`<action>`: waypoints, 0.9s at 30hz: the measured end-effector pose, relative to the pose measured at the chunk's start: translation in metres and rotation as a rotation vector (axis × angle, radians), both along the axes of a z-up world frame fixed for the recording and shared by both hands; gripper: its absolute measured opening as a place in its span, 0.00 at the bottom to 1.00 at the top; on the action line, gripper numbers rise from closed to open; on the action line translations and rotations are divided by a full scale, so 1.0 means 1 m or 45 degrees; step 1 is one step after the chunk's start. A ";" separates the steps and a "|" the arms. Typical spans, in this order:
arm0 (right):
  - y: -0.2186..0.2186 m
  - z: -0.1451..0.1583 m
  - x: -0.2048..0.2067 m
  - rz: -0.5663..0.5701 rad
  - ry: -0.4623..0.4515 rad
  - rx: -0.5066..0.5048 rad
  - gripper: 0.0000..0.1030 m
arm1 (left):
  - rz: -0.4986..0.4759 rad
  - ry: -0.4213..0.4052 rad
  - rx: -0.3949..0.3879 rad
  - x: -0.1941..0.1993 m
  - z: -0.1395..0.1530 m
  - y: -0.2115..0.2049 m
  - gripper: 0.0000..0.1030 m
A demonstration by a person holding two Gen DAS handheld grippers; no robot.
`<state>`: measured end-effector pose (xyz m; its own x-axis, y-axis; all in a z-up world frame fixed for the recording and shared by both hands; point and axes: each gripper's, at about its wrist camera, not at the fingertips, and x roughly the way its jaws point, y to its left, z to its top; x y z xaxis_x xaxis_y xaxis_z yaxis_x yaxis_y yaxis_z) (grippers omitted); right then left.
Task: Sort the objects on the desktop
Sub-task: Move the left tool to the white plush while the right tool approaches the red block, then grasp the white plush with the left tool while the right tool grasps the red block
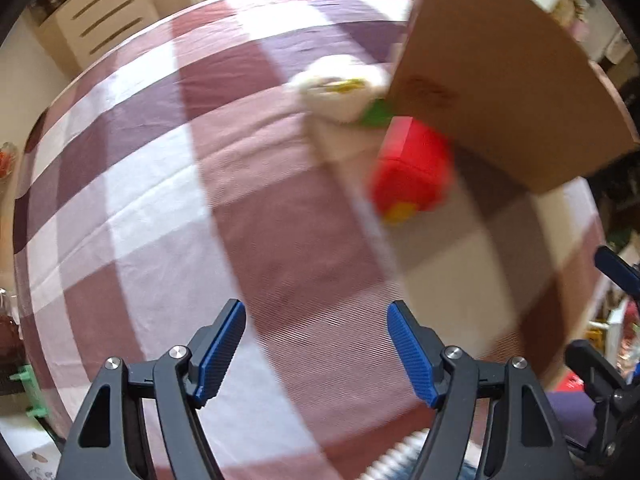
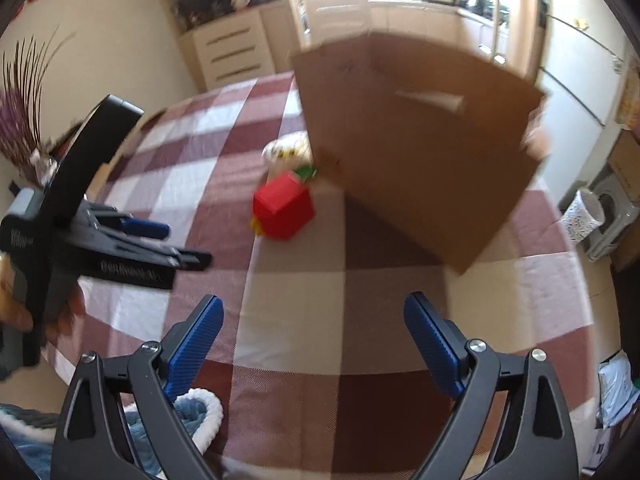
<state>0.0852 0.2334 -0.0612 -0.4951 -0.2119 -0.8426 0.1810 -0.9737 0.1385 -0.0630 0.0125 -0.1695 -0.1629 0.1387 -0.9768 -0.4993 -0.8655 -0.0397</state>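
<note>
On the checked counter [image 2: 360, 312], the red block [image 2: 285, 210] lies ahead of both tongs, beside the cardboard box [image 2: 420, 152]; right tongs [image 2: 314, 338] and left tongs [image 1: 316, 346] stand apart, empty.

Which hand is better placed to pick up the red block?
Probably left: the red block lies nearer ahead of the open left gripper. The open right gripper sees it farther off.

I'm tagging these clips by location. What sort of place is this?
Most likely a home dining area beside a kitchen: a table under a checked tablecloth, a drawer cabinet against the wall, and a kitchen counter with a fridge behind.
</note>
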 end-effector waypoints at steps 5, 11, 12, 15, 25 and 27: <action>-0.026 -0.034 -0.022 0.025 0.048 0.038 0.90 | -0.106 0.099 0.020 -0.041 -0.009 0.003 0.73; -0.046 -0.062 -0.043 0.029 0.011 0.085 0.90 | -0.430 0.214 -0.041 -0.076 -0.020 0.051 0.73; -0.045 -0.063 -0.043 0.022 0.004 0.085 0.90 | -0.464 0.213 -0.033 -0.081 -0.023 0.059 0.73; -0.044 -0.065 -0.044 0.003 -0.004 0.102 0.90 | -0.530 0.191 0.014 -0.091 -0.027 0.075 0.73; -0.053 -0.080 -0.065 -0.048 -0.060 0.107 0.90 | -0.739 0.114 0.168 -0.106 -0.032 0.118 0.73; -0.057 -0.081 -0.071 -0.060 -0.056 0.113 0.90 | -0.729 0.107 0.197 -0.105 -0.034 0.116 0.70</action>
<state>0.0140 0.1761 -0.1424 -0.4650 -0.1130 -0.8781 0.1307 -0.9897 0.0581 -0.1683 0.1282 -0.2032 -0.0963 0.3670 -0.9252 -0.8915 -0.4452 -0.0838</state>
